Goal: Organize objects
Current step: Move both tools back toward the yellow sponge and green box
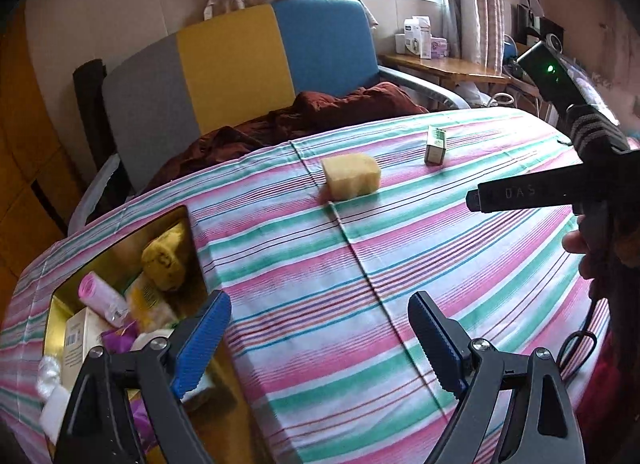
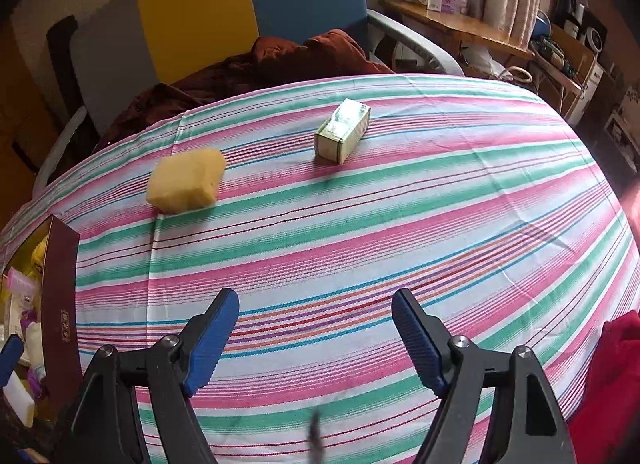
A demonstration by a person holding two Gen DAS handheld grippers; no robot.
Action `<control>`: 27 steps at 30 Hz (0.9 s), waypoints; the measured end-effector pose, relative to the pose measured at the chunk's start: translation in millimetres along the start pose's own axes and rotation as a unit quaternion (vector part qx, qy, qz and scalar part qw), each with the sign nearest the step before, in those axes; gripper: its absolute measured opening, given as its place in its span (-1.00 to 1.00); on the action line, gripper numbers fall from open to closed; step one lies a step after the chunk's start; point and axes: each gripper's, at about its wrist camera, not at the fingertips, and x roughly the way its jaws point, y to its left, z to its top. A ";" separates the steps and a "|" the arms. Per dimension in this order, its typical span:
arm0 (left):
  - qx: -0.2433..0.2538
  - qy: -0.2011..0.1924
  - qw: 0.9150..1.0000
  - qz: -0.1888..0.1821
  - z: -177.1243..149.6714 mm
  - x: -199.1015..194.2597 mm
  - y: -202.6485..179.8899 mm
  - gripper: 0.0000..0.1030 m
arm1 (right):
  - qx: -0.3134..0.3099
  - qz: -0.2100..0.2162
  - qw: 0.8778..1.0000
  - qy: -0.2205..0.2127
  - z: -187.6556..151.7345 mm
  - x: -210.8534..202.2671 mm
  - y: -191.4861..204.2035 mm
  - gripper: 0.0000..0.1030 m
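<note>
Legible writing is scarce: the letters "DAS" are showing on a black bar (image 1: 524, 194) at the right of the left wrist view; print on the small green-and-white carton (image 2: 342, 132) is too small to read, as is the gold marking on the maroon wall of the storage box (image 2: 60, 304).

The left gripper (image 1: 320, 338) is hovering over the near table edge beside the box, its blue jaws standing spread with nothing between them. The right gripper (image 2: 316, 338) is likewise spread and carrying nothing.

The yellow sponge (image 2: 186, 180) and carton are lying apart on the far half of the striped tablecloth (image 2: 400, 224); wide bare cloth is separating them from both grippers. The box, already holding mixed items, is sitting at the left edge.

Behind the table, a grey, yellow and blue chair (image 1: 240, 64) is standing under a curtained window.
</note>
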 end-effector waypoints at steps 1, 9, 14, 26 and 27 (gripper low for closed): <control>0.002 0.001 1.000 0.000 1.5 2.3 -1.5 0.76 | 0.004 0.002 1.000 0.003 0.3 0.7 -1.7 0.56; 0.010 0.020 1.000 -0.007 8.4 23.2 -10.2 0.76 | 0.030 0.019 0.999 0.015 1.8 3.0 -12.8 0.56; 0.001 0.034 0.999 -0.015 13.5 37.2 -10.1 0.76 | 0.048 0.020 0.998 0.022 3.3 4.4 -20.2 0.56; -0.028 0.041 0.999 -0.020 52.9 78.9 -4.8 0.76 | 0.085 0.032 0.996 0.025 5.1 4.8 -34.2 0.56; -0.030 0.041 0.999 -0.019 56.4 83.1 -4.9 0.76 | 0.086 0.033 0.995 0.026 5.0 5.1 -34.8 0.56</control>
